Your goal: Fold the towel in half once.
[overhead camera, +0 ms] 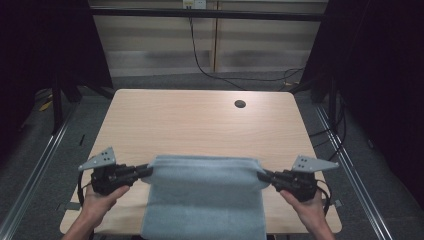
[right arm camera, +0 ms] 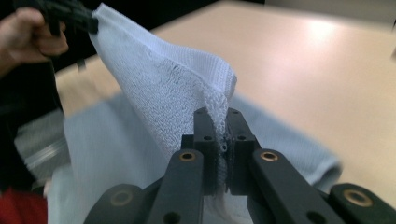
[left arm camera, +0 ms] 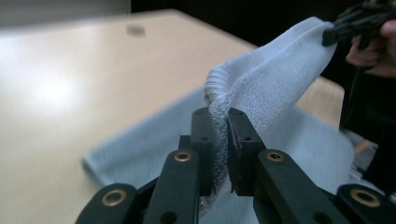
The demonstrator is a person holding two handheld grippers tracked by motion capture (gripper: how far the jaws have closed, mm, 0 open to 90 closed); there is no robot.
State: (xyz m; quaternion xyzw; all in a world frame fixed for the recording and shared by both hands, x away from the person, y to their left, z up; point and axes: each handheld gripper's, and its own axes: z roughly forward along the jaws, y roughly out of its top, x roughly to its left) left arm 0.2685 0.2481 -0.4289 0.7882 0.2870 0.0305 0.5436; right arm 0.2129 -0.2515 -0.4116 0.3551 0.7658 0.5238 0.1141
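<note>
The near part of the pale blue towel (overhead camera: 205,200) runs off the bottom of the high view, past the near edge of the wooden table (overhead camera: 200,125); both gripper views are blurred beyond the jaws. The left gripper (overhead camera: 145,171) and right gripper (overhead camera: 264,176) each clench an upper corner, stretching the terry cloth's top edge between them above the tabletop. Its ribbed hem bunches between the jaws.

High view looked forward and down over the whole table (overhead camera: 200,120) from the person's side; each gripper view looked close along its own jaws across the shared towel (left arm camera: 275,79) toward the opposite hand.
</note>
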